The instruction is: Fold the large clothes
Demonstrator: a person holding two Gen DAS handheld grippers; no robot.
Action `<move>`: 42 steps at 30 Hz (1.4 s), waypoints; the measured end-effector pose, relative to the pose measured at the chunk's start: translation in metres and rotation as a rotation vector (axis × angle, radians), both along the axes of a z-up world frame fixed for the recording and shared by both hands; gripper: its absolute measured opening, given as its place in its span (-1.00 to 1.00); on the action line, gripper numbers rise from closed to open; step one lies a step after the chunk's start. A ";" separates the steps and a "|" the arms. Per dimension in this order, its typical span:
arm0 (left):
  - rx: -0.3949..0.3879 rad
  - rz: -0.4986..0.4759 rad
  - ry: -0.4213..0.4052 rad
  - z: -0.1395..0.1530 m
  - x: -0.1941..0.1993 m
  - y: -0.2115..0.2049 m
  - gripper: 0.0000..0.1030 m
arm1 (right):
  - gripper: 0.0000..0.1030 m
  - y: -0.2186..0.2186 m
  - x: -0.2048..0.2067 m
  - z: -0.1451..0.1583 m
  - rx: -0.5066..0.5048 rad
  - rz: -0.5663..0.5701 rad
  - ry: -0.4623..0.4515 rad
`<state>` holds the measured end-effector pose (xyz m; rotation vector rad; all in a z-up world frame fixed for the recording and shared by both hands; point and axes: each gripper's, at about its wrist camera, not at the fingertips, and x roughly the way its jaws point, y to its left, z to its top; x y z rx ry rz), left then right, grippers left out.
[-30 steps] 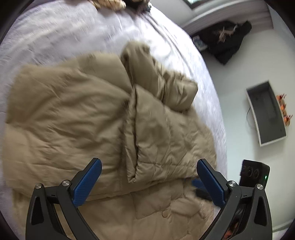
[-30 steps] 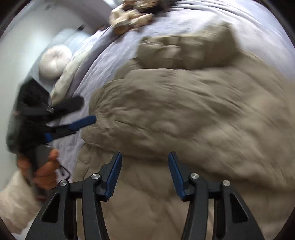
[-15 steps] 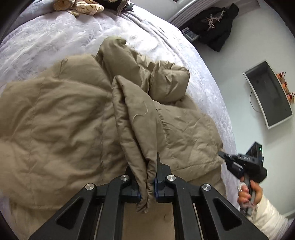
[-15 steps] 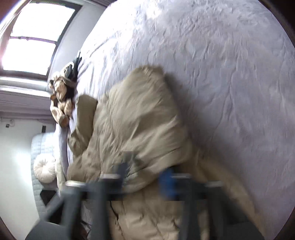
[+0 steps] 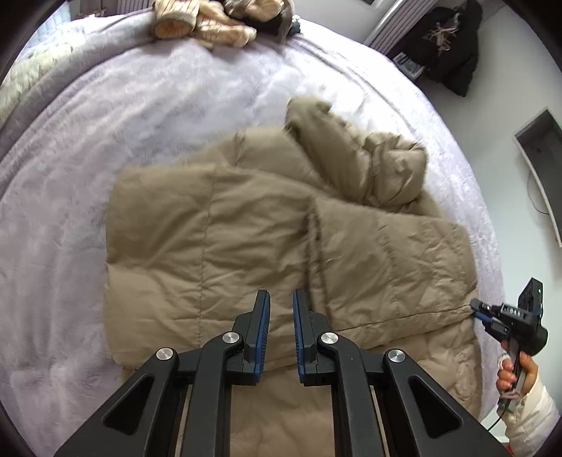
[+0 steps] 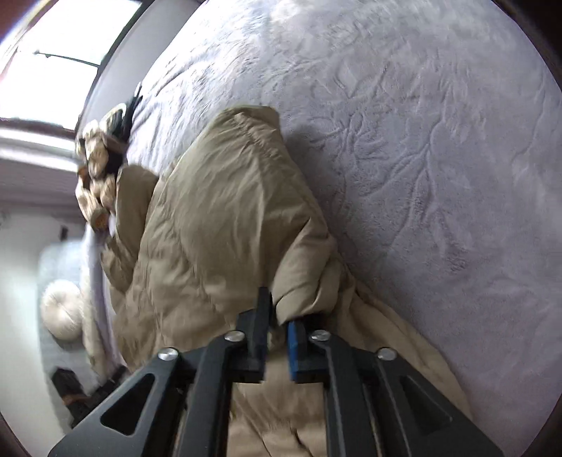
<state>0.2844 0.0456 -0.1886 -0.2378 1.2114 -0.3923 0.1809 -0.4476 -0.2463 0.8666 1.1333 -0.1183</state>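
A tan quilted puffer coat (image 5: 246,239) lies spread on a lavender bedspread (image 5: 105,116), its upper half folded down so a lower strip shows near the camera. Above that strip the left gripper (image 5: 281,316) hovers with its blue-padded jaws slightly apart and nothing between them. A bunched hood or sleeve (image 5: 368,154) sits at the coat's far right. At the right edge, the right gripper (image 5: 483,311) touches the folded layer's corner; from its own camera, the right gripper (image 6: 277,327) pinches a thick fold of the coat (image 6: 228,218). Stuffed toys (image 5: 210,21) lie at the bed's far end.
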 end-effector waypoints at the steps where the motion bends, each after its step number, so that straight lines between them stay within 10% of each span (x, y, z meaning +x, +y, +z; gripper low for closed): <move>1: -0.010 -0.010 -0.017 0.007 0.001 -0.005 -0.74 | -0.54 0.003 -0.004 0.009 -0.032 0.024 0.000; 5: -0.075 -0.035 -0.046 0.019 0.005 -0.027 -0.74 | 0.06 0.009 -0.023 0.051 -0.108 0.076 -0.107; 9: -0.094 -0.022 -0.042 0.012 0.022 -0.059 -0.74 | 0.15 -0.016 -0.016 0.066 -0.150 0.009 -0.169; 16: -0.019 0.000 0.001 -0.017 0.027 -0.072 -0.74 | 0.15 -0.069 0.038 -0.001 0.232 -0.169 -0.163; 19: 0.043 -0.007 -0.008 -0.028 0.029 -0.075 -0.74 | -0.63 -0.059 0.064 -0.015 0.349 -0.141 -0.188; 25: 0.067 -0.023 0.006 -0.046 0.033 -0.083 -0.74 | -0.63 -0.027 0.094 -0.004 -0.140 0.074 -0.057; 35: 0.049 -0.064 -0.077 -0.005 0.036 -0.073 -0.74 | -0.54 -0.008 0.029 0.066 -0.252 0.102 -0.157; 42: 0.057 -0.043 -0.020 -0.058 0.053 -0.077 -0.74 | -0.64 0.018 0.026 0.019 -0.312 0.235 -0.045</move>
